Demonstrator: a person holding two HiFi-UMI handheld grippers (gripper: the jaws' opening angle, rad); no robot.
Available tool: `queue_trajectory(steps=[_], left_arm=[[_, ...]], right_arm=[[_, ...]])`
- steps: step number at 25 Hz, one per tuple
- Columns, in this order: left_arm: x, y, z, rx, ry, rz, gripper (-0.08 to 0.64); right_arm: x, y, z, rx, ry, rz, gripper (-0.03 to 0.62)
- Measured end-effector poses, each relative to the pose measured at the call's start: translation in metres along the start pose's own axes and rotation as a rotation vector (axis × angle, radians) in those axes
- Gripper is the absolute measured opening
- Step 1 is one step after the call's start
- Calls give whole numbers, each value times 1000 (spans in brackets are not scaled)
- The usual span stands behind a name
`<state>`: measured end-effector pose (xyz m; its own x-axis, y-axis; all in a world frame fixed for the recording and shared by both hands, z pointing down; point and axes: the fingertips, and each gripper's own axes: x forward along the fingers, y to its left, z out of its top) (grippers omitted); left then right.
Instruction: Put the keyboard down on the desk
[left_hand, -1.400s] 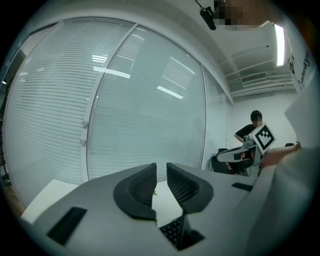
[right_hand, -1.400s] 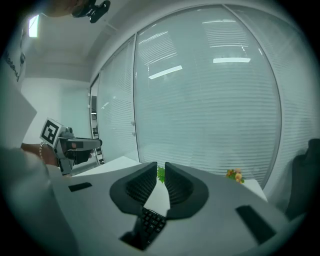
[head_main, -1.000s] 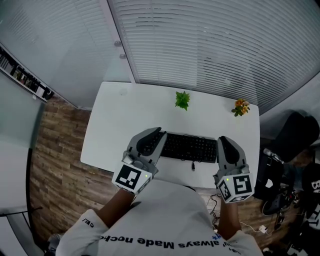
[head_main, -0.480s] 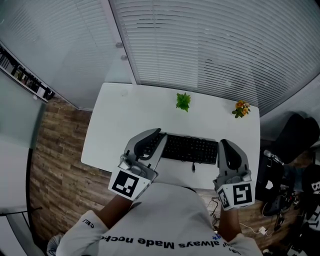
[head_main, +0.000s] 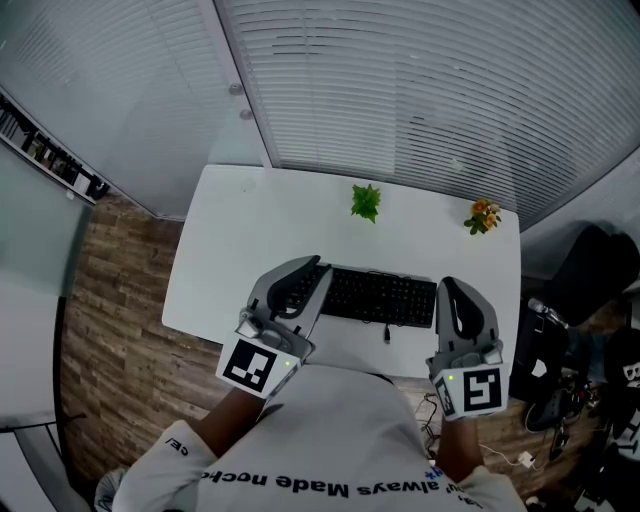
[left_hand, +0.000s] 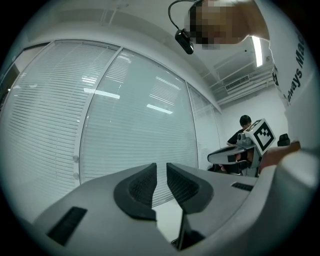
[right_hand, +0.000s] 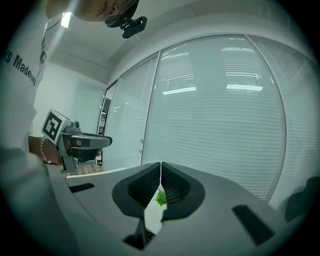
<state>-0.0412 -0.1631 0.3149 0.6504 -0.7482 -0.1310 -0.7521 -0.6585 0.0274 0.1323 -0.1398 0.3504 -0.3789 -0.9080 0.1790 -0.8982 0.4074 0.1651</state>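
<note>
The black keyboard (head_main: 385, 296) lies flat on the white desk (head_main: 225, 270), near its front edge, with its cable (head_main: 387, 331) trailing toward me. My left gripper (head_main: 316, 266) hovers over the keyboard's left end, and my right gripper (head_main: 447, 284) is by its right end. Both are shut with nothing between the jaws. In the left gripper view the left gripper (left_hand: 161, 171) points at the blinds, with the right gripper (left_hand: 248, 144) off to the side. The right gripper (right_hand: 160, 168) frames a green plant (right_hand: 160, 198) behind its tips.
A small green plant (head_main: 366, 200) and an orange flower pot (head_main: 483, 214) stand at the desk's back edge, in front of window blinds (head_main: 430, 90). Dark equipment and cables (head_main: 575, 330) crowd the floor on the right. Wooden floor (head_main: 100, 330) runs along the left.
Both grippers have lifted a little above the keyboard; their marker cubes sit slightly lower in the head view. The keyboard has stayed where it lies.
</note>
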Motion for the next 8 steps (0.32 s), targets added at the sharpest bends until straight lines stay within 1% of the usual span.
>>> queue_trajectory(steps=[4, 8], left_arm=[[0, 3, -5, 1, 15, 13, 78], [2, 3, -5, -6, 19, 10, 78]], right_arm=[[2, -3, 0, 2, 1, 0, 12], [4, -4, -1, -11, 0, -8, 9]])
